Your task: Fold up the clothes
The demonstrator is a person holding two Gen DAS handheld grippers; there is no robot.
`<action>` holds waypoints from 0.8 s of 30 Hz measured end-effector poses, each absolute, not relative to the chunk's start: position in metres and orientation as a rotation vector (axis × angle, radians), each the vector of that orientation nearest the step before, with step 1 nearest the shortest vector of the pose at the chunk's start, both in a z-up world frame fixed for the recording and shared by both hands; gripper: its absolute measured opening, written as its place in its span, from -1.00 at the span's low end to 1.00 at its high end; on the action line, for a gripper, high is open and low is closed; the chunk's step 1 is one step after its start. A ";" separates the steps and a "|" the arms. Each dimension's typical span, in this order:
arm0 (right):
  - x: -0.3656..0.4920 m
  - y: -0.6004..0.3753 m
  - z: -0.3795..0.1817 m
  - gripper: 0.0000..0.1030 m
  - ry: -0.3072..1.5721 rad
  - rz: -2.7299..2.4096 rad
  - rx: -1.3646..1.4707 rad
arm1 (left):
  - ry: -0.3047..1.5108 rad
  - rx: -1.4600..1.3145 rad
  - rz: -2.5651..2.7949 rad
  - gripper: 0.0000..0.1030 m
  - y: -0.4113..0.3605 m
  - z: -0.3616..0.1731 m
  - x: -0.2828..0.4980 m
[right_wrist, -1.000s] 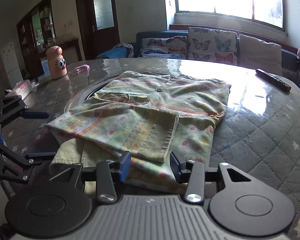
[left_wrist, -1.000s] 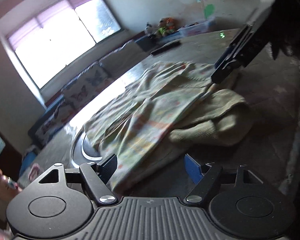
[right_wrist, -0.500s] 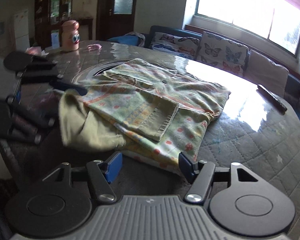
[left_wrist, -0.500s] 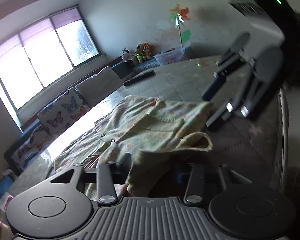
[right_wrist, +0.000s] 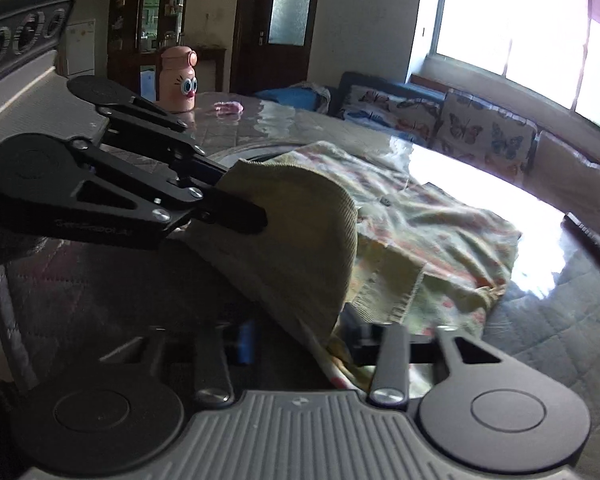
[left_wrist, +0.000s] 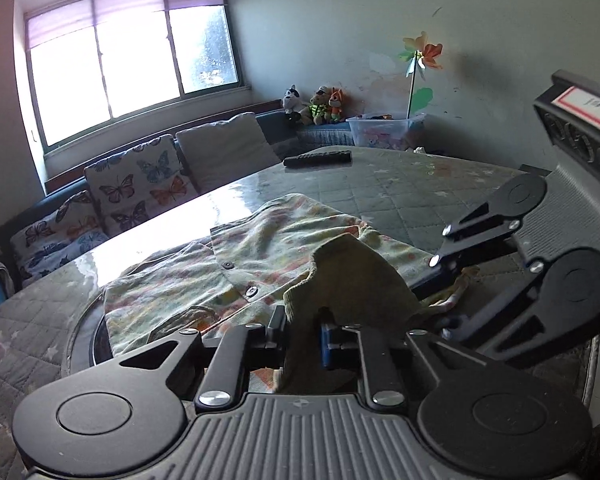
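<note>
Remote control (left_wrist: 317, 157) lying far across the table, pink bottle (right_wrist: 177, 80) standing at the opposite edge — both well clear. Raised khaki hem (right_wrist: 300, 236) is blocking the right camera's near view. Patterned shirt (left_wrist: 260, 256) is lying spread on the quilted table (left_wrist: 400, 188); both jaws have just been closing. Left gripper (left_wrist: 303, 330) is clamping the hem, right gripper (right_wrist: 300, 338) pinching the same lifted edge beside it. Butterfly cushions (left_wrist: 136, 188) sitting under the window (left_wrist: 132, 56).

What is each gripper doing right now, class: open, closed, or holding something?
Left gripper: just closed on the yellow-green floral knitted garment's hem.
Right gripper: just closed on that same hem.
</note>
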State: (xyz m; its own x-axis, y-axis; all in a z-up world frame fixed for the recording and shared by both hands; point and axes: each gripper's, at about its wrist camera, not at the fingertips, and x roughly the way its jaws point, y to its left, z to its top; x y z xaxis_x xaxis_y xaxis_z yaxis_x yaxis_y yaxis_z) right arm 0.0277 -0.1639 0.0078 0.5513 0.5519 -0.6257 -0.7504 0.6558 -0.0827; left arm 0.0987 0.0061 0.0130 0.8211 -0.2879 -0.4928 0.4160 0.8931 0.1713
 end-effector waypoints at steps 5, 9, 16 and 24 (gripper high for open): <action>0.040 -0.169 0.018 -0.62 0.635 0.785 -0.268 | 0.479 0.293 -0.331 -0.02 0.023 0.012 0.081; 0.047 -0.172 0.030 -0.69 0.632 0.778 -0.210 | 0.485 0.360 -0.289 0.15 0.034 0.005 0.067; 0.054 -0.173 0.043 -0.72 0.591 0.756 -0.179 | 0.467 0.510 -0.224 0.30 0.037 -0.012 0.065; 0.053 -0.174 0.045 -0.79 0.576 0.741 -0.162 | 0.472 0.571 -0.178 -0.58 0.048 -0.028 0.078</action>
State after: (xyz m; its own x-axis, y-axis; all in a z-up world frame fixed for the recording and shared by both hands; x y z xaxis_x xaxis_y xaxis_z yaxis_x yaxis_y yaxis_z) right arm 0.0533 -0.1744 0.0452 0.5921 0.5906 -0.5482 -0.6772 0.7335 0.0588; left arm 0.0784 0.0483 -0.0279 0.8788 -0.0332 -0.4760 0.2900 0.8293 0.4776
